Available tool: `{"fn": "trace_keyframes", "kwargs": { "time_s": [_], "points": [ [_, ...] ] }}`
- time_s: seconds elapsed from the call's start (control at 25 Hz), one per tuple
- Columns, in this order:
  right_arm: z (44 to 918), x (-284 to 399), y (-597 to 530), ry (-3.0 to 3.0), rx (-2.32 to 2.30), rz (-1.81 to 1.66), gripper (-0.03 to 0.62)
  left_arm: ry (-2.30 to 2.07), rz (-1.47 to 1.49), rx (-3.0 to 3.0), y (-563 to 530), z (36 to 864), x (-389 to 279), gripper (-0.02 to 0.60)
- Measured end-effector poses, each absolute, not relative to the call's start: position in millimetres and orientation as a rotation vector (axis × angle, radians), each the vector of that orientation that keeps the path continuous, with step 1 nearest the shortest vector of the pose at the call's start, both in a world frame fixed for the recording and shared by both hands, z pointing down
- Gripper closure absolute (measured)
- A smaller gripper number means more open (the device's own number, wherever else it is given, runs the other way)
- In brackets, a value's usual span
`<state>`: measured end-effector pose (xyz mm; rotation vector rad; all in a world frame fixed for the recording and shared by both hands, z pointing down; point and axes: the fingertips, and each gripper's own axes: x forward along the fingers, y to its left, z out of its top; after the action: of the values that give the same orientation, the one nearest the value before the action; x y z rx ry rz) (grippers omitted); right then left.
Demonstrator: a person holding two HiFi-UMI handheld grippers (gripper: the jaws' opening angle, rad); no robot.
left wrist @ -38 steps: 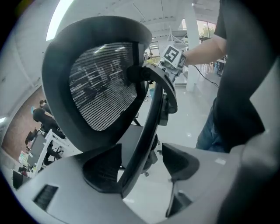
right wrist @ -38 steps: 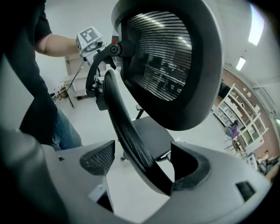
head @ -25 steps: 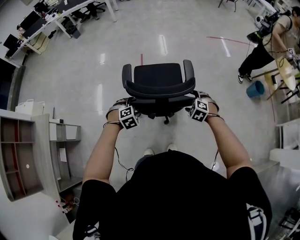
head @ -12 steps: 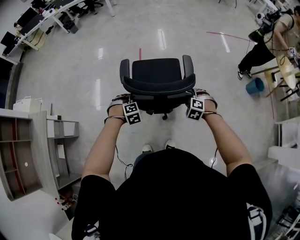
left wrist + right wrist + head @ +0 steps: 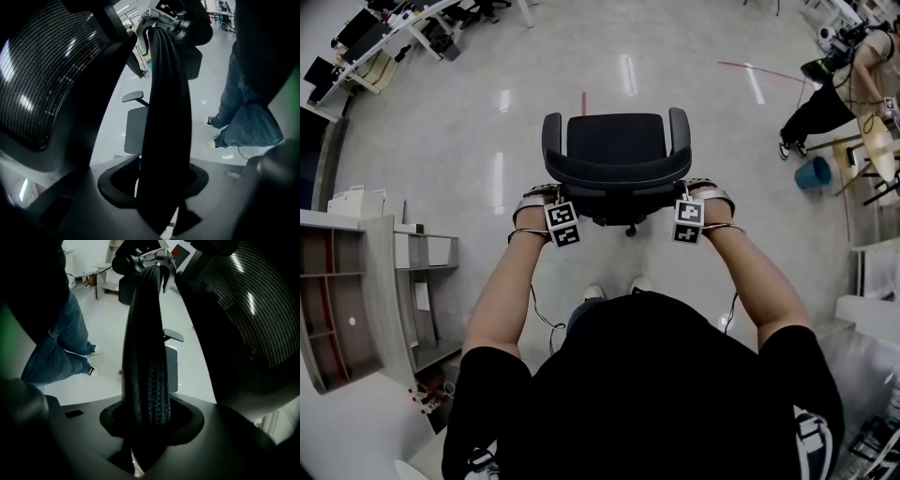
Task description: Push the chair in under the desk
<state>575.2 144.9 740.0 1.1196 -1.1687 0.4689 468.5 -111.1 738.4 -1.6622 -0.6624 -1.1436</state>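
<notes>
A black office chair (image 5: 617,150) with a mesh backrest and two armrests stands on the pale floor right in front of me, its back toward me. My left gripper (image 5: 549,194) is at the left end of the backrest's top rim and my right gripper (image 5: 697,190) is at the right end. In the left gripper view the dark rim (image 5: 164,117) runs straight up between the jaws; in the right gripper view the rim (image 5: 147,357) does the same. Both pairs of jaws are closing round it. No desk stands near the chair.
Grey shelving (image 5: 356,300) stands at my left. Desks with chairs (image 5: 384,37) line the far left corner. At the far right a person (image 5: 825,94) crouches near a blue bucket (image 5: 812,172) and a table. A short red mark (image 5: 583,101) lies on the floor beyond the chair.
Both grippers have drawn in closer to the ends of the backrest rim. The chair sits slightly higher in the head view than before.
</notes>
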Motion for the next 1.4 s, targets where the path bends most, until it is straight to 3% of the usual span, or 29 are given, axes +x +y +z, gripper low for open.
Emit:
{"fn": "trace_keyframes", "kwargs": {
  "time_s": [0.4,1.4],
  "points": [
    [742,571,143,-1.198,1.098,0.47,0.484,-0.688,-1.168,-1.636,-113,742,464,0.419],
    [742,569,142,-1.176,1.125,0.471,0.487,-0.675,-1.178,-1.645,-113,745,457,0.419]
  ]
}}
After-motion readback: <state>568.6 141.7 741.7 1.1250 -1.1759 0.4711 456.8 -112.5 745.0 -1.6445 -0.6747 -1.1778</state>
